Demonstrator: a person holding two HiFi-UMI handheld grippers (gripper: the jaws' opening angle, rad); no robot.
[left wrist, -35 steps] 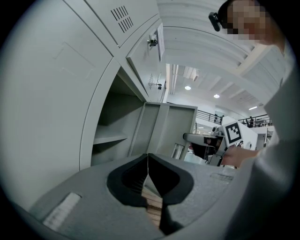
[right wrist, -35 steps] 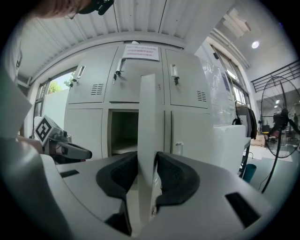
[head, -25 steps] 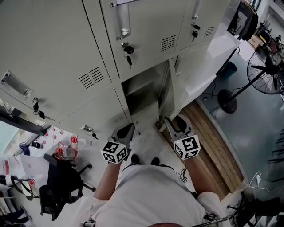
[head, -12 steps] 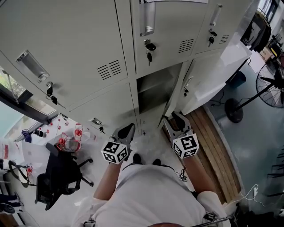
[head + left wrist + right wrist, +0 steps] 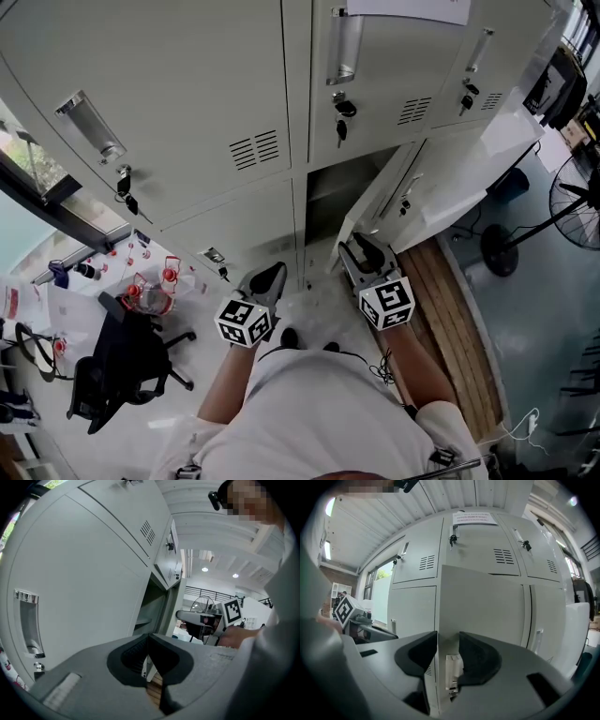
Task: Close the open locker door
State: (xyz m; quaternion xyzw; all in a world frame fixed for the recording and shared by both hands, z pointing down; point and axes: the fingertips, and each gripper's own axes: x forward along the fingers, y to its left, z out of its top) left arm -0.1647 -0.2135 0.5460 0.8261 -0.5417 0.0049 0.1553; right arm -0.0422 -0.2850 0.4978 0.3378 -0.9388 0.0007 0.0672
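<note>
The locker door (image 5: 483,606) of the lower middle compartment stands partly open, and in the head view it slants from the cabinet towards 7 o'clock, down to the person. The right gripper (image 5: 448,639) is clamped on the door's free edge by the latch. The left gripper (image 5: 149,637) hangs at 9 o'clock of the right one, its jaws pressed together on nothing.

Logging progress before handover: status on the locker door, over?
Right tool clamped on locker door edge. Left tool shut, empty. Door part-open. Nothing seen blocking its swing.
</note>
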